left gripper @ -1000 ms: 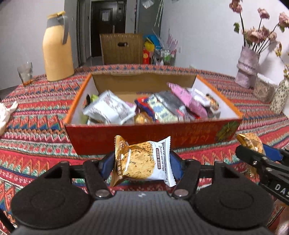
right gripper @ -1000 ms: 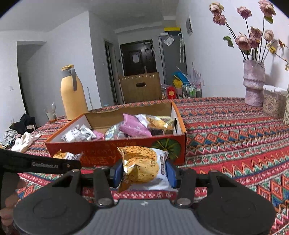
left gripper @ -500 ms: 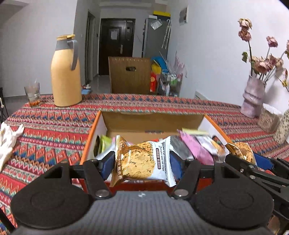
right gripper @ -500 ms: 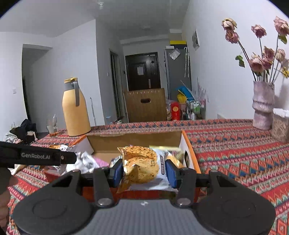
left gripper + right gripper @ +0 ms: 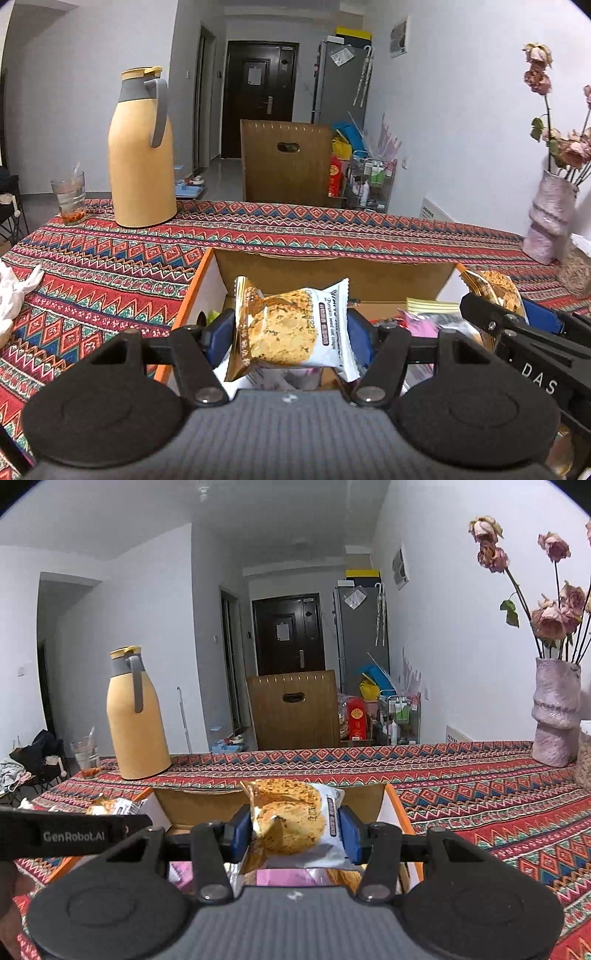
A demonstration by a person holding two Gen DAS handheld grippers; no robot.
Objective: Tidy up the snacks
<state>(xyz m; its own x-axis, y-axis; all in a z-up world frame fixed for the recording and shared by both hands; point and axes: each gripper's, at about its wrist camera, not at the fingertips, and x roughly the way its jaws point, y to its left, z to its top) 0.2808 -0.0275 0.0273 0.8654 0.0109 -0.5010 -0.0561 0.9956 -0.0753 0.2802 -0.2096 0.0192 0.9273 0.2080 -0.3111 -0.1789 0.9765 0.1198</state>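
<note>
Two grippers each hold a cookie packet above the open snack box.

The left gripper [image 5: 291, 338] pinches a white-and-gold cookie packet [image 5: 291, 328] between its blue fingers [image 5: 218, 339], over the near left part of the cardboard snack box [image 5: 332, 275]; the right gripper [image 5: 295, 830] pinches a second cookie packet [image 5: 291, 821] between its own blue fingers [image 5: 349, 834], over the box's right half [image 5: 199, 805]; in the left wrist view the right gripper shows at the right edge with its packet above the box's right wall; other wrapped snacks [image 5: 424, 321] lie inside the box; the box sits on the bench [image 5: 110, 258] under a red patterned cloth; a yellow thermos jug [image 5: 142, 151] and a drinking glass [image 5: 70, 197] stand at the far left; a pale pink vase [image 5: 554, 712] of dried roses stands at the right.
</note>
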